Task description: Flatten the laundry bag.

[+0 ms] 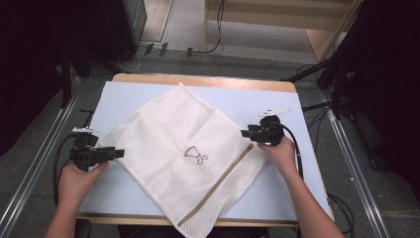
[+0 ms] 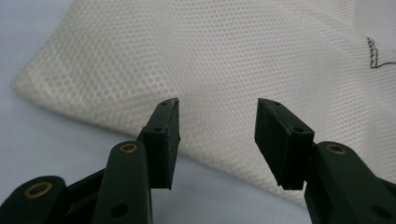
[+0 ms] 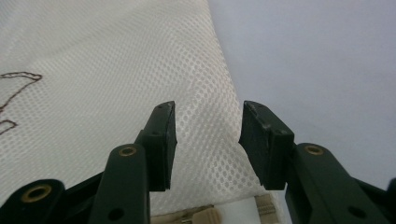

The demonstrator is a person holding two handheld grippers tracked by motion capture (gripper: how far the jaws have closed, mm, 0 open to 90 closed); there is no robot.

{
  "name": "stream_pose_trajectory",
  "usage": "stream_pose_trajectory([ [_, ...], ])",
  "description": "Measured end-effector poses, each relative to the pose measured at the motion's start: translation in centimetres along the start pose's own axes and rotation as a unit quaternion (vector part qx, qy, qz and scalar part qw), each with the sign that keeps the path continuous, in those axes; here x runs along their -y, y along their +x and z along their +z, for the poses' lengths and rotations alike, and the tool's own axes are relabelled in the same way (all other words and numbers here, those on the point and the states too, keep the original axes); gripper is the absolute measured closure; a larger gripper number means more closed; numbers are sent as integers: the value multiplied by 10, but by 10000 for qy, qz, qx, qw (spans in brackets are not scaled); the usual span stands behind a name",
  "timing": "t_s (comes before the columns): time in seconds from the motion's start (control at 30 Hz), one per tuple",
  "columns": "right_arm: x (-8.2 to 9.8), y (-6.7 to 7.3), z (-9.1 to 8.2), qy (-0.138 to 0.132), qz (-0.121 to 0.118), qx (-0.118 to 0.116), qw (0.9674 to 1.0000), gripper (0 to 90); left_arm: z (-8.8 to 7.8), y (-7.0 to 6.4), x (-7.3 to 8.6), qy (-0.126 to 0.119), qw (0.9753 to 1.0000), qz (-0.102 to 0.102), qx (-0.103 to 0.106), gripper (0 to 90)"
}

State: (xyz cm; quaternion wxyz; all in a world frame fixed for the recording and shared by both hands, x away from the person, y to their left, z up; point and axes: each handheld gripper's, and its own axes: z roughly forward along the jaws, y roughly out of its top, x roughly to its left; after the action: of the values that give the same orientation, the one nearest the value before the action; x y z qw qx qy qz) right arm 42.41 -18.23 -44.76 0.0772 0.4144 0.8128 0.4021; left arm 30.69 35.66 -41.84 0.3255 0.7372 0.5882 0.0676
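In the high view, the white mesh bag [image 1: 183,148] lies flat in the middle of the pale blue counter [image 1: 277,193], turned like a diamond, with a small drawn figure near its centre and a beige zipper [image 1: 218,183] along its lower right edge. Your left gripper [image 1: 118,153] is at the bag's left corner and your right gripper [image 1: 246,133] at its right corner, both with the fingers apart and holding nothing. In the left gripper view, the fingers [image 2: 163,140] stand wide before the rounded, folded corner of the bag [image 2: 224,60]; the net has fine holes and looks soft, light and limp. I think it will sag and slide, so take the doubled edge, not one layer. In the right gripper view, the fingers [image 3: 161,140] are also wide over the bag's edge [image 3: 205,121], with the zipper end [image 3: 205,217] at the bottom of the frame.
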Motion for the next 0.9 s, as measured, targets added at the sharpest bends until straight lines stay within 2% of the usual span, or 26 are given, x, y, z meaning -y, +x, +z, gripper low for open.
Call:
stream_pose_trajectory([
  [0.17,-5,-3,10,-23,-52,1,10000,572,-6,5,12,-20,9998,-151,-84,515],
  [0.23,-5,-5,15,-53,-73,5,10000,573,-6,7,15,-51,9997,-243,-43,517],
  [0.27,-5,-6,18,-27,-74,6,10000,574,-4,9,16,-64,9996,-290,-23,519],
  [0.33,-7,-8,24,191,-76,-31,9998,572,2,10,16,4,9993,-386,-28,518],
  [0.43,-7,-7,30,222,-96,-45,9997,562,11,10,14,165,9992,-347,-102,514],
  [0.5,-7,-8,34,306,-127,-26,9994,560,16,8,11,106,9994,-278,-178,513],
  [0.63,-5,-6,39,350,-228,53,9991,582,23,7,7,53,9993,-339,-133,489],
  [0.7,-5,-4,39,350,-250,106,9990,624,24,5,7,56,9991,-288,-293,535],
  [0.77,-4,-3,39,382,-272,208,9987,687,25,5,7,21,9989,-323,-341,597],
  [0.87,-4,-2,39,365,-199,203,9989,745,27,5,7,4,9984,-324,-454,676],
  [0.9,-4,-2,39,359,-179,189,9990,768,27,6,6,16,9987,-309,-416,725],
])
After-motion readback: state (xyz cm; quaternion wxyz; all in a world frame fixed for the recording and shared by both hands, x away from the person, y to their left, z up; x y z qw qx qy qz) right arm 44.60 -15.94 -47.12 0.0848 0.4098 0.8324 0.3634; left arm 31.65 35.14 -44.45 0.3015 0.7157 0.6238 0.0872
